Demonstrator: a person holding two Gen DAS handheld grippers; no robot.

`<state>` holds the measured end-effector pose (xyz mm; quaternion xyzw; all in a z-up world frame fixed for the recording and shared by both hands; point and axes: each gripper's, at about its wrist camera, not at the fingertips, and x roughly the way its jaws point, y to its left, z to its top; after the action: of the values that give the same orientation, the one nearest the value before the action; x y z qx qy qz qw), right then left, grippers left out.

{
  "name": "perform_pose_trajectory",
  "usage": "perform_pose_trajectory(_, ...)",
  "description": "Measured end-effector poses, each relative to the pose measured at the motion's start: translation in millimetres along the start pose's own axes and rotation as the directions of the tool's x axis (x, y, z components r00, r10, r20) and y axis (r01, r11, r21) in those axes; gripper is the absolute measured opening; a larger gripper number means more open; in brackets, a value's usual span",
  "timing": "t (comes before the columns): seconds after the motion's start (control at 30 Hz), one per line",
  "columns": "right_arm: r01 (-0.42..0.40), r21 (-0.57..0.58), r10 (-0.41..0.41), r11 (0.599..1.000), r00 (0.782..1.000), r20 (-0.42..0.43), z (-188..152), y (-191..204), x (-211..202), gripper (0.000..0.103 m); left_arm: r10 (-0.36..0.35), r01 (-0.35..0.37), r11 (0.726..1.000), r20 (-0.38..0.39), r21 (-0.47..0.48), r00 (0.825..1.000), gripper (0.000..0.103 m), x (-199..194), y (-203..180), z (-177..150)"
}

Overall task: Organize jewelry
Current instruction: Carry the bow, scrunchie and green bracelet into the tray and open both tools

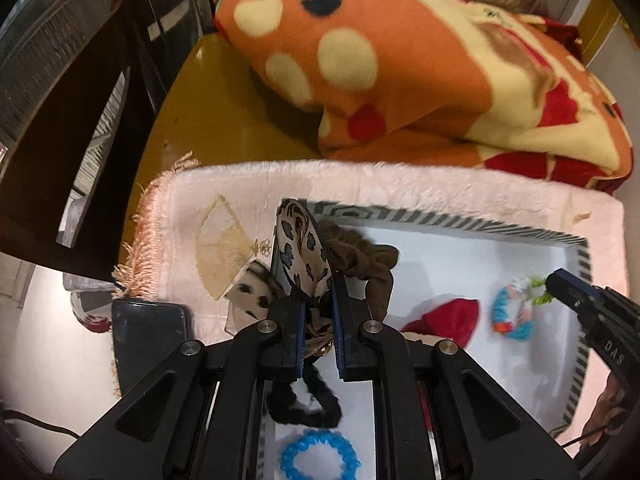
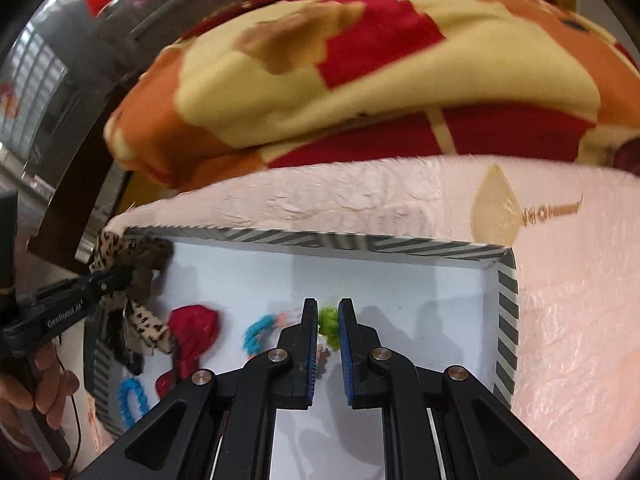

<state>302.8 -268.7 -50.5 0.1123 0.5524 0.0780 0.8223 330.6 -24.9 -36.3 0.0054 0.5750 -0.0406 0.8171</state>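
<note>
A white tray with a striped rim (image 1: 440, 218) (image 2: 320, 240) lies on a pink mat. My left gripper (image 1: 316, 284) is shut on a brown scrunchie with a leopard-print bow (image 1: 298, 236), holding it over the tray's left end. In the right wrist view that left gripper (image 2: 120, 276) and scrunchie (image 2: 150, 264) show at the left. My right gripper (image 2: 328, 308) is shut on the green part of a multicolour yarn scrunchie (image 2: 329, 326), low over the tray floor. The same right gripper (image 1: 558, 282) and yarn scrunchie (image 1: 512, 314) appear in the left wrist view.
Inside the tray lie a red scrunchie (image 1: 448, 316), a black scrunchie (image 1: 308, 404) and a blue spiral hair tie (image 1: 318, 456). A dark phone (image 1: 148, 328) rests on the mat's left edge. A folded orange blanket (image 1: 400, 72) sits behind the mat. A hand (image 2: 40, 384) holds the left gripper.
</note>
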Motion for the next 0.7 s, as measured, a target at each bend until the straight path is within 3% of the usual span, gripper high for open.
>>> perform_pose_trajectory(0.23,-0.011,0.033,0.011,0.999,1.0,-0.015,0.1,-3.9,9.7,0.011,0.017,-0.017,1.0,-0.036,-0.003,0.999,0.012,20.8,-0.1,-0.1)
perform_pose_trajectory(0.3,-0.013,0.041,0.013,0.999,1.0,-0.009,-3.4,-5.4,2.4,0.015,0.007,-0.007,1.0,-0.04,-0.003,0.999,0.018,20.4,0.0,0.2)
perform_pose_trajectory(0.4,-0.025,0.055,0.025,0.998,1.0,0.008,-4.3,-4.9,-8.3,0.029,-0.009,0.009,1.0,-0.039,0.001,0.999,0.028,14.8,-1.1,-2.2)
perform_pose_trajectory(0.43,-0.027,0.058,0.026,0.998,0.999,0.02,-5.6,-4.6,-14.0,0.033,-0.018,0.018,1.0,-0.035,0.002,0.999,0.035,11.8,-1.7,-3.0)
perform_pose_trajectory(0.47,-0.03,0.058,0.028,0.998,0.999,0.029,-7.0,-3.5,-18.6,0.034,-0.028,0.028,1.0,-0.025,0.002,0.999,0.044,7.1,-2.3,-3.8)
perform_pose_trajectory(0.53,-0.036,0.054,0.034,0.998,0.999,0.04,-10.4,-1.6,-28.5,0.034,-0.038,0.038,0.999,-0.008,0.0,0.999,0.052,-0.4,-4.0,-5.2)
perform_pose_trajectory(0.7,-0.052,0.053,0.049,0.997,0.997,0.053,-21.6,5.7,-46.6,0.036,-0.036,0.035,0.999,0.025,0.02,0.999,0.054,-22.1,-10.4,-14.0)
